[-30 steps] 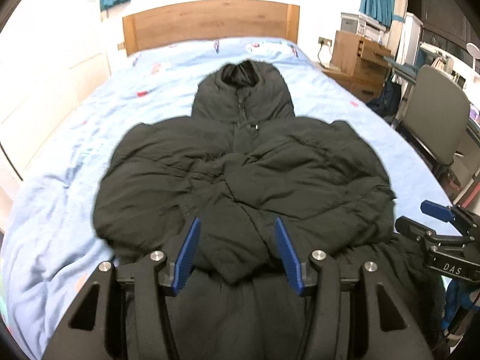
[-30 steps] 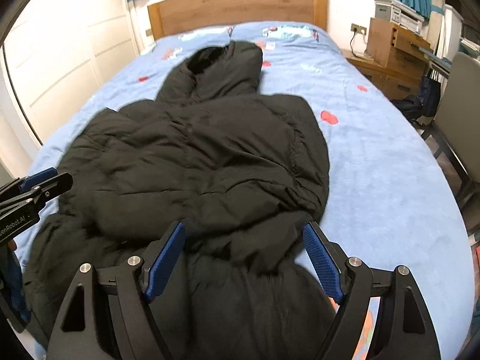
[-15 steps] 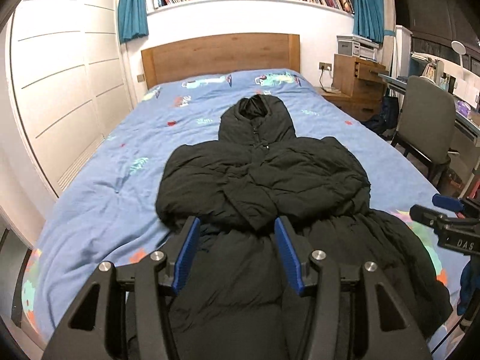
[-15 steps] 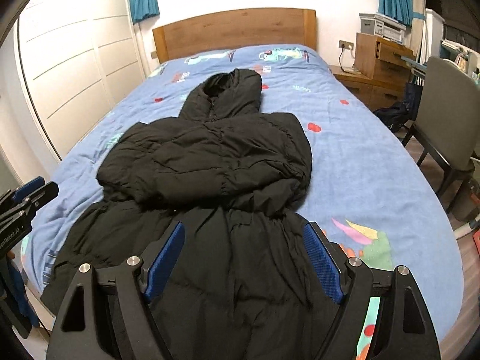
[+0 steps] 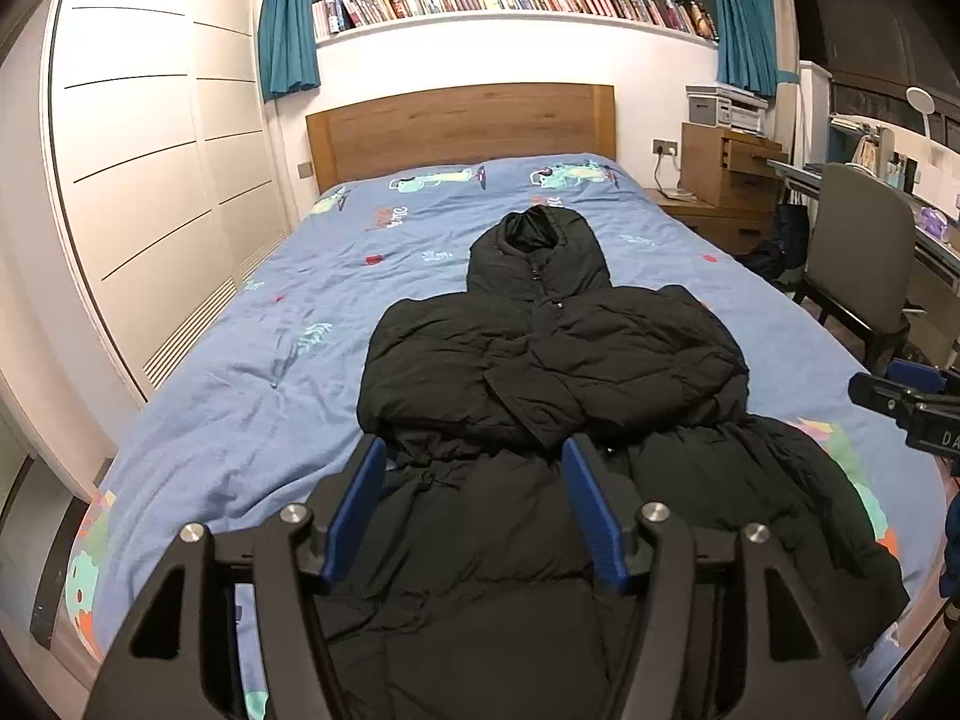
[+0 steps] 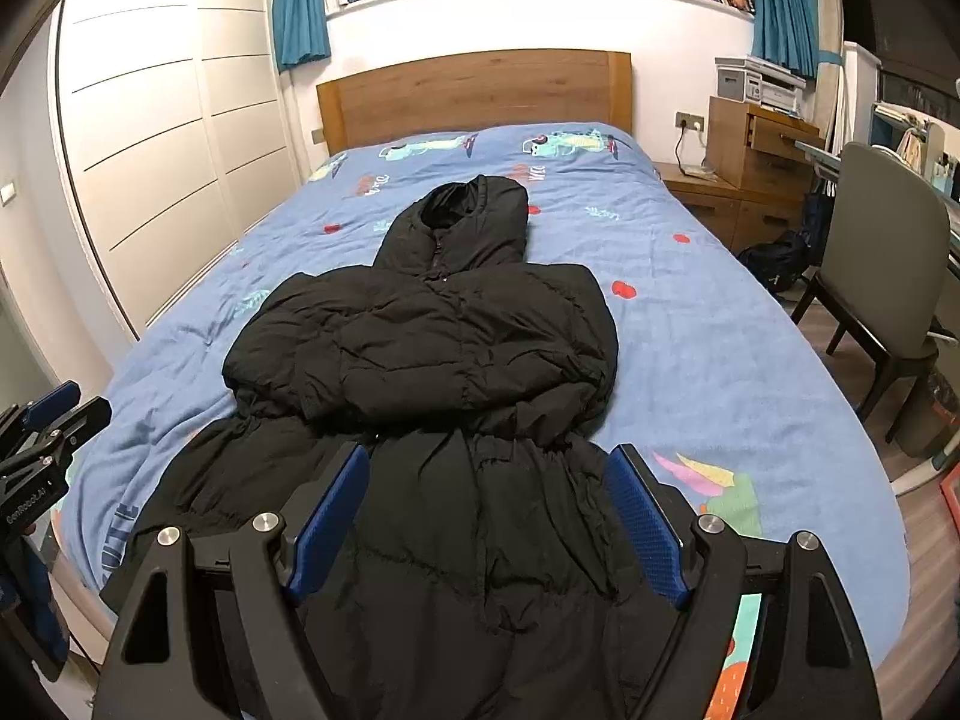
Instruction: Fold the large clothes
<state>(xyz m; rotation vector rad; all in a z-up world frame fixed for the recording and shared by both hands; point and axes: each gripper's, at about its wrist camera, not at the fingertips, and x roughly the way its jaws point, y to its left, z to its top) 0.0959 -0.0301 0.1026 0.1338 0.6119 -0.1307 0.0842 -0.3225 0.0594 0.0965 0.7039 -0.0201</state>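
Bed (image 5: 228,396) with blue printed cover, wooden headboard (image 5: 462,126) at the far end. Black hooded puffer coat (image 5: 540,420) spread flat along the bed's middle, long axis running lengthwise, hood (image 5: 534,258) pointing toward the headboard, hem at the foot end nearest the cameras, both sleeves folded across the chest. Left gripper (image 5: 474,510) above the coat's lower half, fingers (image 5: 354,504) just opened wider, nothing between them. Right gripper (image 6: 486,516) beside it over the hem, fingers (image 6: 645,516) spread wide, empty.
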